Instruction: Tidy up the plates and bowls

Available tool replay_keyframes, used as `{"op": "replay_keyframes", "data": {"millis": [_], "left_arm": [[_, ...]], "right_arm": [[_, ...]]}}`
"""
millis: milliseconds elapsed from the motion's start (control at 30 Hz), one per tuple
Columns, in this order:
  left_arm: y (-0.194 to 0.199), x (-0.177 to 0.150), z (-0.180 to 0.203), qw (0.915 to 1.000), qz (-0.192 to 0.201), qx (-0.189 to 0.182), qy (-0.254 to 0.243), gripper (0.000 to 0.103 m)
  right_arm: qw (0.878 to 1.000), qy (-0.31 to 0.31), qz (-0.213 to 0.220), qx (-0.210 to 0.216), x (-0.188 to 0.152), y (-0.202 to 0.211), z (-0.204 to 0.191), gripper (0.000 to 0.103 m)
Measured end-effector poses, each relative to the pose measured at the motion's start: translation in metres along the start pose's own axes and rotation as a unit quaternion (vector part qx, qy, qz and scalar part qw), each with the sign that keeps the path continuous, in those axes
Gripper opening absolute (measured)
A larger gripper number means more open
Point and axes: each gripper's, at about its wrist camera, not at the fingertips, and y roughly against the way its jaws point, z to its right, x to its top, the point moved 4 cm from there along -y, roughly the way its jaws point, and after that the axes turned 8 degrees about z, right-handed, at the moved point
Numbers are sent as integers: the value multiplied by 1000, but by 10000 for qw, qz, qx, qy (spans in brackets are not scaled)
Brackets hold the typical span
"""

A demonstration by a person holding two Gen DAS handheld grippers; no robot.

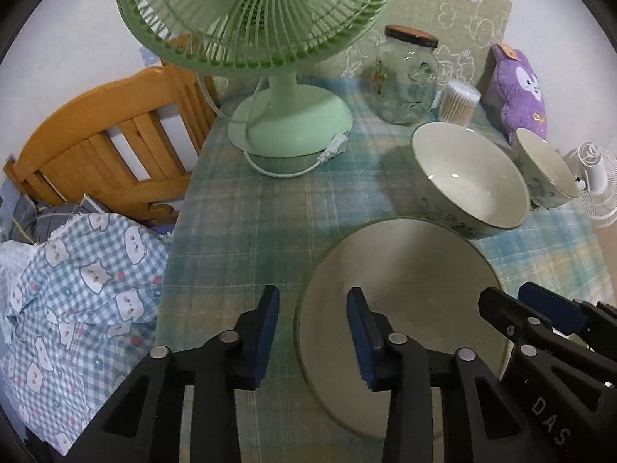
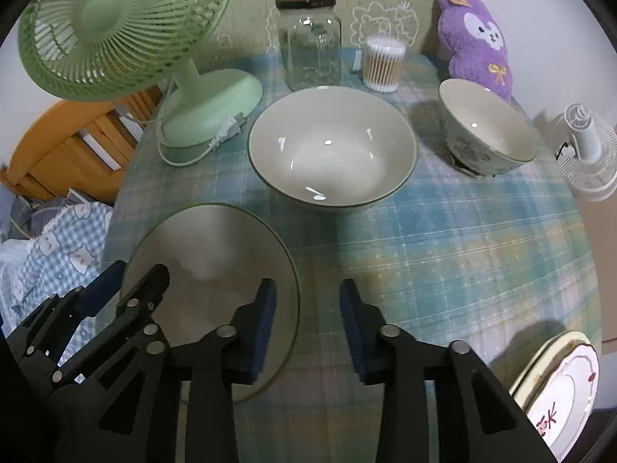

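A: Progress? 1 plate (image 1: 401,308) lies flat at the near left of the surface (image 2: 443,254). Big bowl (image 2: 332,150) sits just behind it, small bowl (image 2: 486,131) well off to the right by the plush (image 2: 475,40). Nothing nested.

B: More plates (image 2: 559,393) at the near right edge, at least 2, lying one on another; top one has red marks. Those look already grouped. My read: early stage. The 2 bowls still want nesting, the lone plate likely joins the pile.

A: Left claw (image 1: 312,335): jaws wide apart, nothing held. They straddle the plate's left rim, 1 finger over the cloth, 1 over the plate. Touching or hovering, cannot tell.

B: Right claw (image 2: 307,328): also spread wide and holding nothing. Its left finger hangs over the plate's right rim, the other over bare cloth. Contact unclear here too.

A: So both claws flank the same plate, 1 per side. Clutter at the back: fan (image 2: 127,31), jar (image 2: 310,40), swabs (image 2: 383,63). All clear of the dishes.
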Motion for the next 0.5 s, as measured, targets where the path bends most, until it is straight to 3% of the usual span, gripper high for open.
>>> {"op": "replay_keyframes", "data": {"millis": [167, 300, 500], "left_arm": [[-13, 0, -1, 9998, -170, -125, 0, 22], [-20, -3, -3, 9988, -349, -319, 125, 18], [-18, -4, -1, 9987, -362, -353, 48, 17]], "right_arm": [[9999, -47, -120, 30, 1, -13, -2, 27], [9997, 22, -180, 170, 2, -17, -7, 15], [9996, 136, -198, 156, 1, -15, -9, 15]]}}
